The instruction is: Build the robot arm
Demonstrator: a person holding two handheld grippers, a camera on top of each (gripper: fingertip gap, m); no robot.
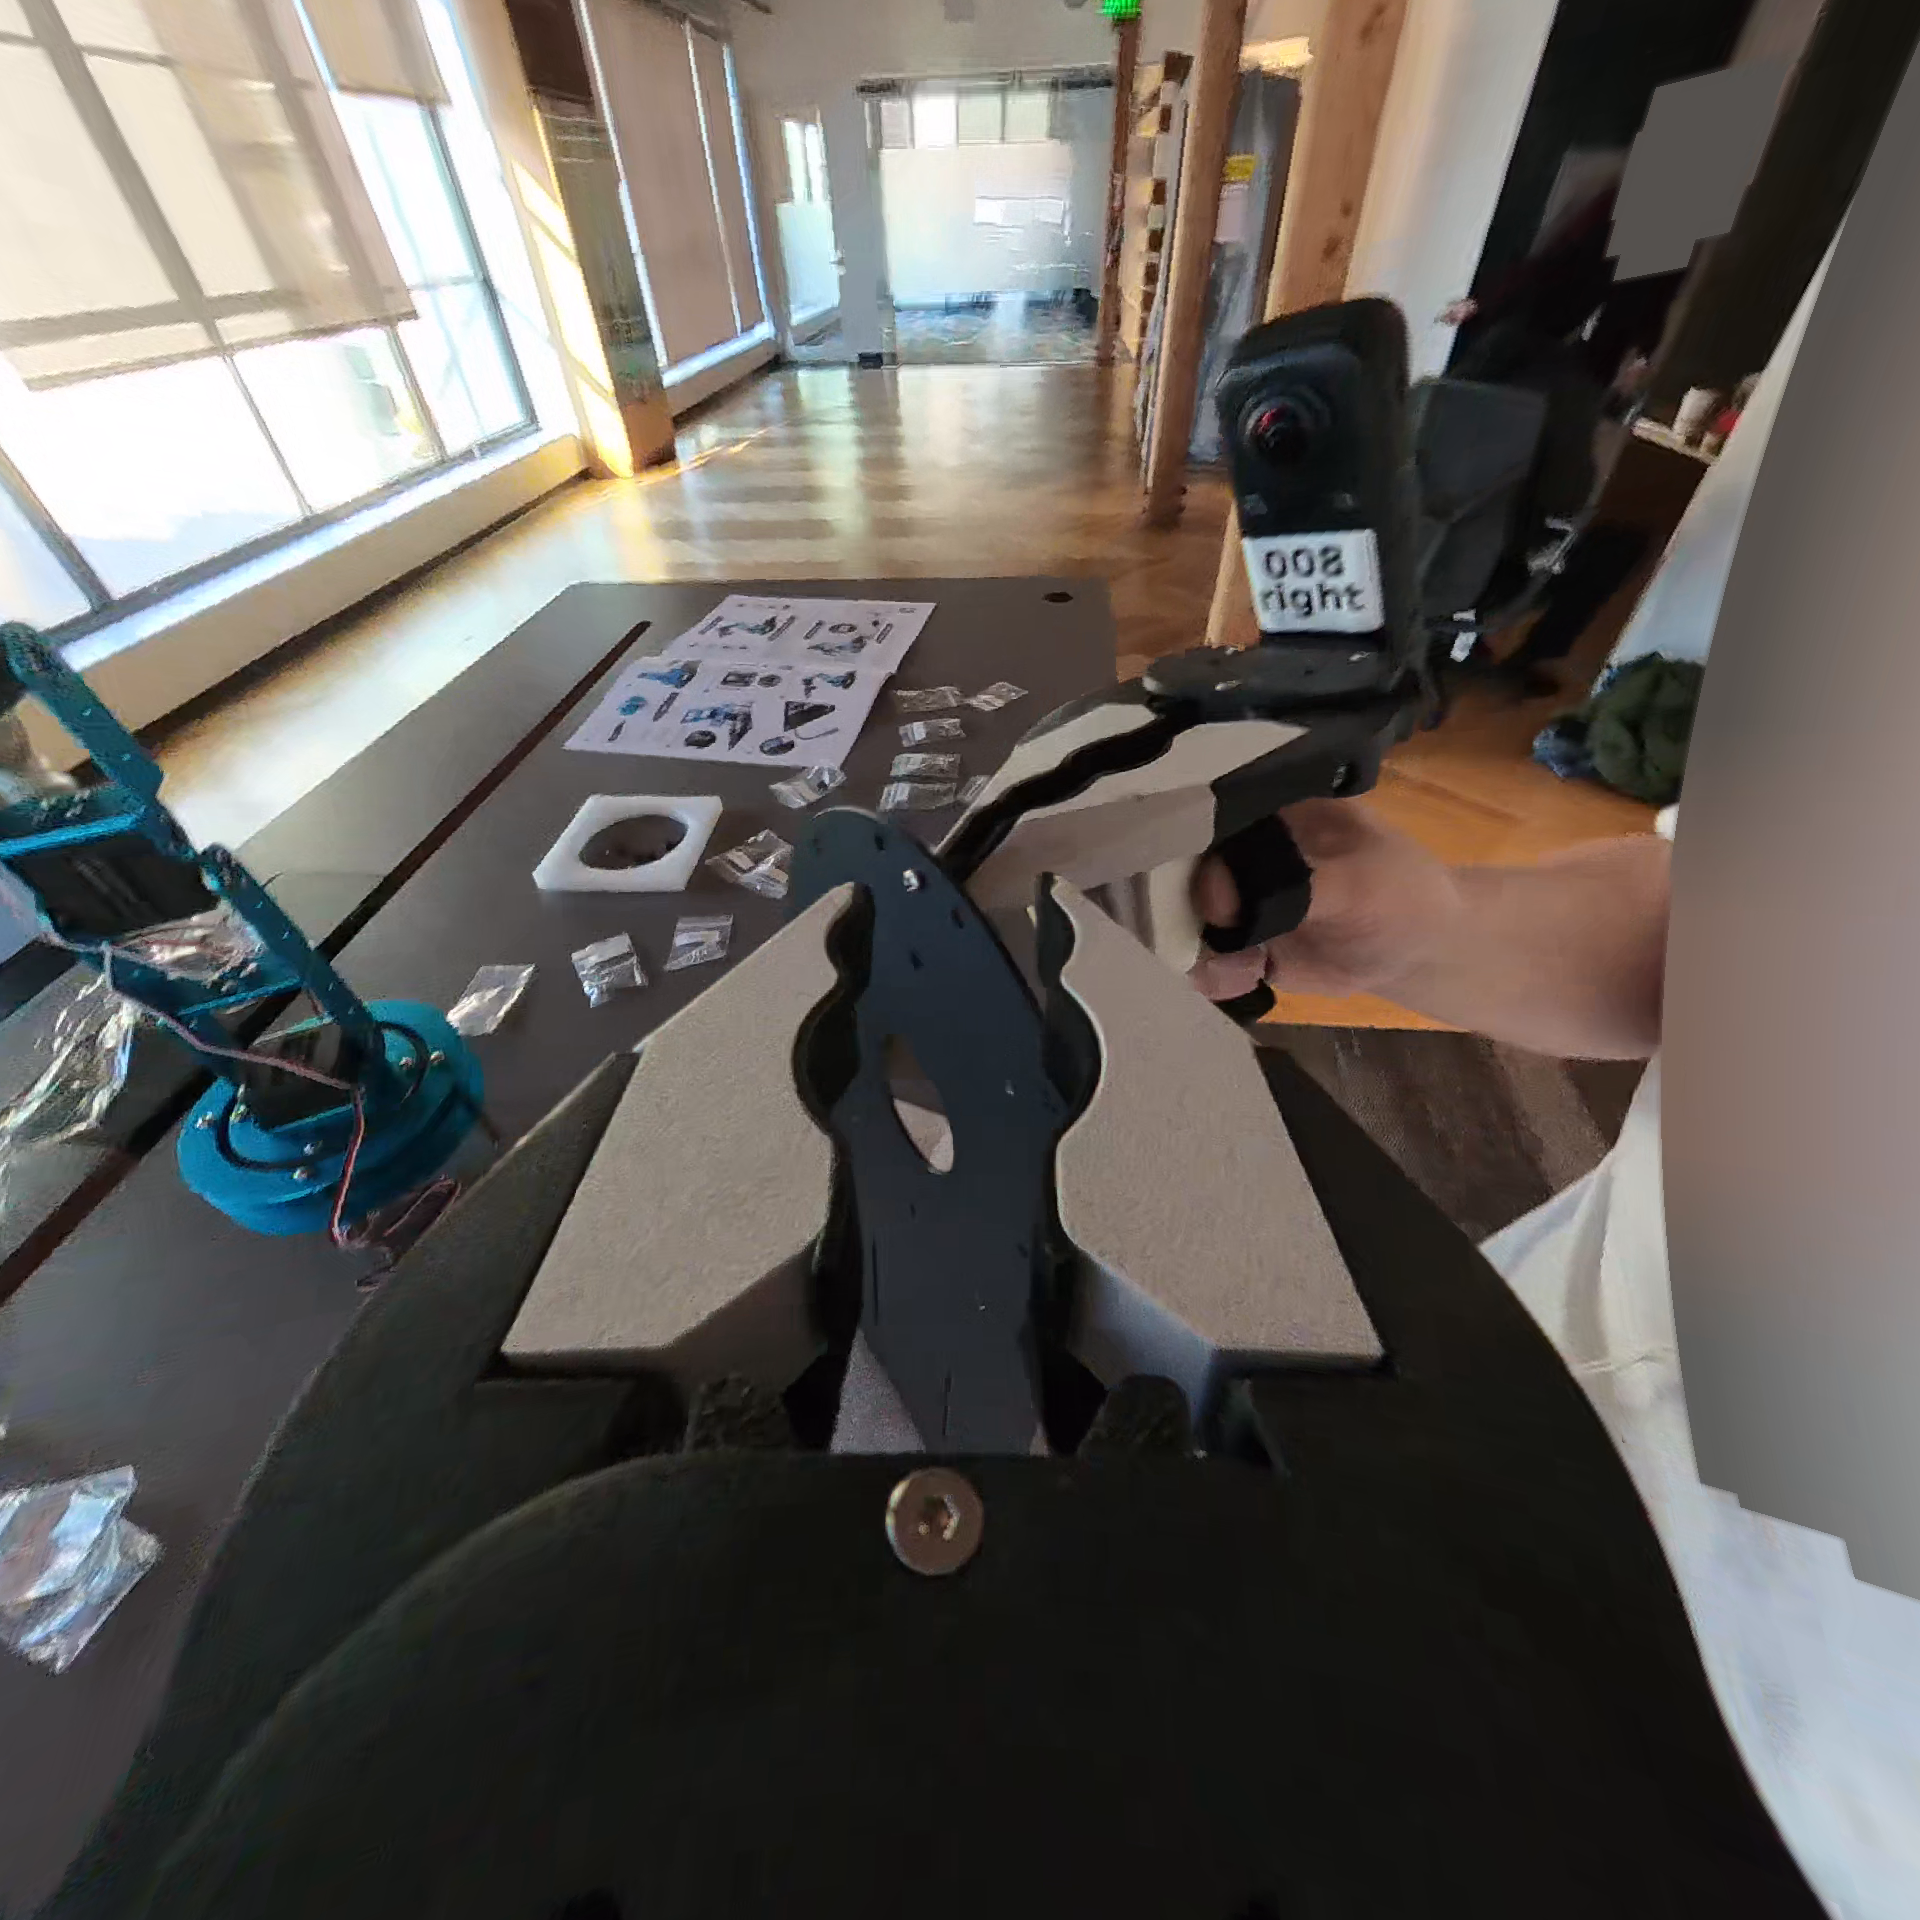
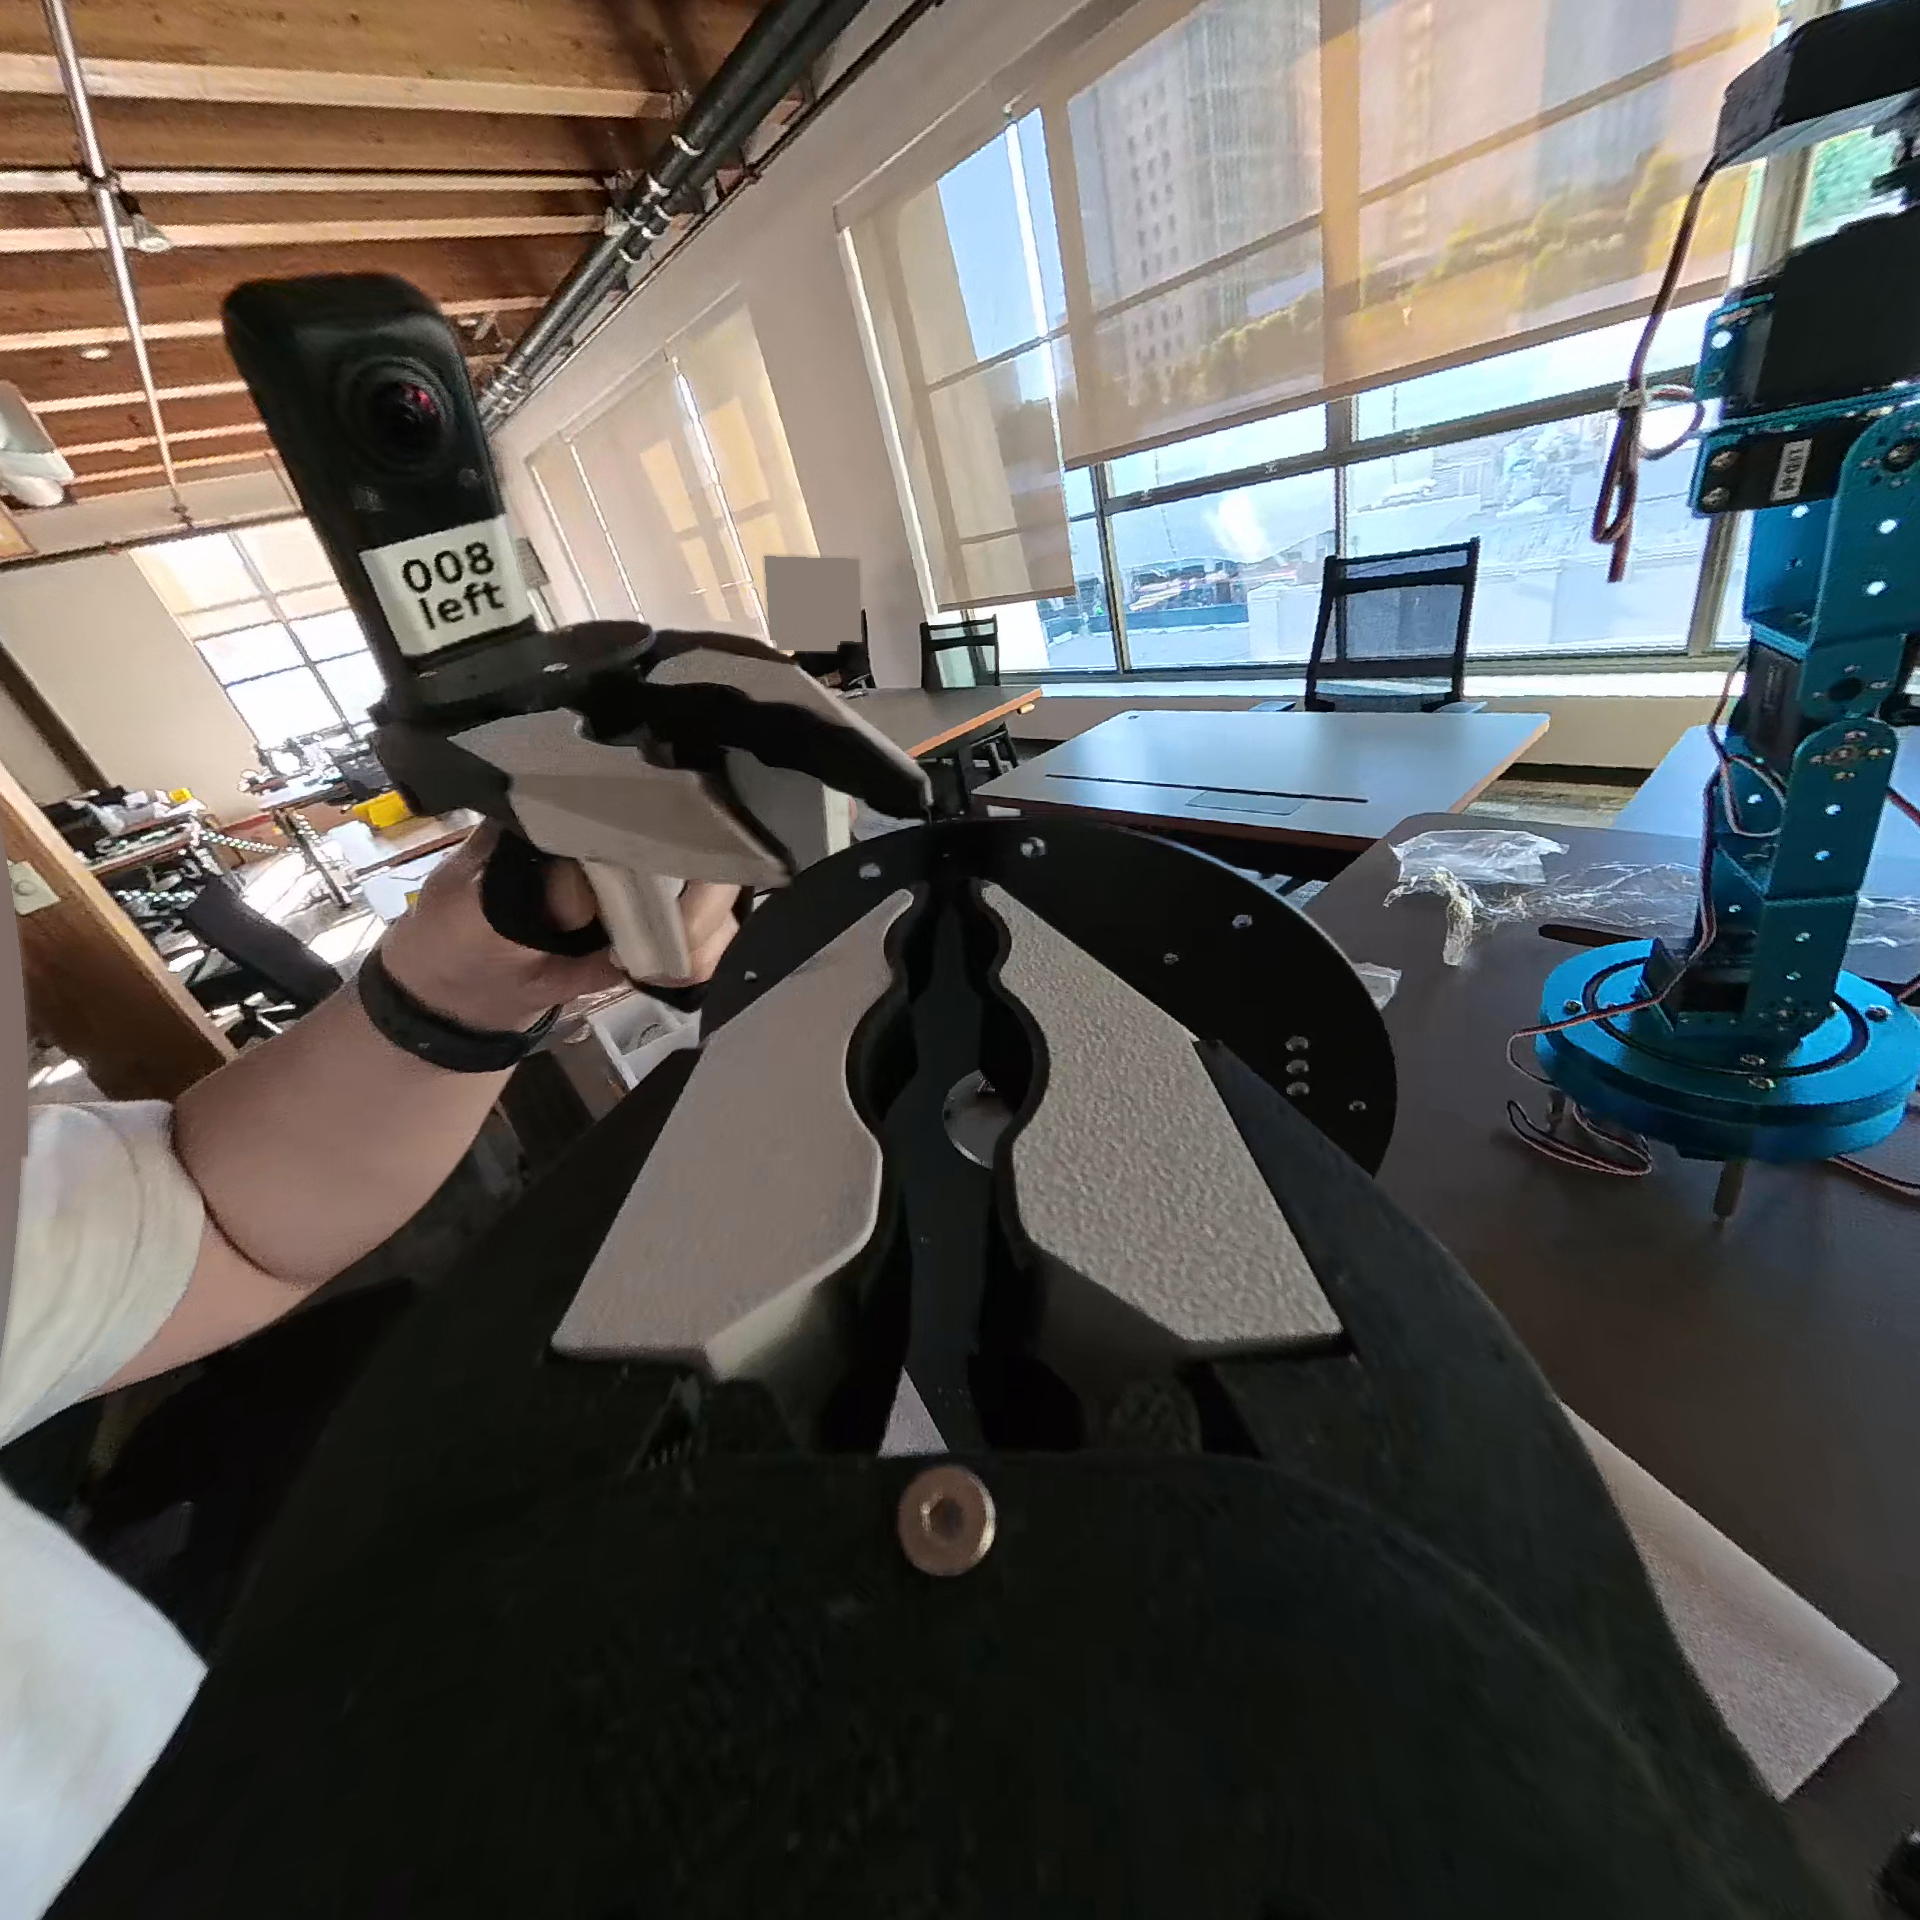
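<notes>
A black round metal plate [image 1: 966, 1247] with small holes and an oval cut-out is held between both grippers above the dark table [image 1: 499, 727]. My left gripper [image 1: 951, 894] is shut on one edge of the plate, which I see edge-on. The right gripper [image 1: 961, 842] meets the plate's far edge from the right. In the right wrist view my right gripper [image 2: 948, 894] is shut on the plate [image 2: 1195, 935], and the left gripper [image 2: 920, 805] pinches its top rim. A blue robot arm kit [image 1: 332, 1122] stands on the table to the left; it also shows in the right wrist view [image 2: 1766, 1060].
Printed instruction sheets [image 1: 758, 675], a white foam square with a round hole [image 1: 629, 842] and several small clear bags of parts [image 1: 920, 769] lie on the table. Crumpled clear plastic [image 2: 1475, 862] lies near the blue arm. A white foam slab [image 2: 1745, 1642] lies below my right gripper. Both grippers' tips are close together, under 4 cm apart. From either gripper's tips it is about 35 centimeters to the blue robot arm kit [image 1: 332, 1122].
</notes>
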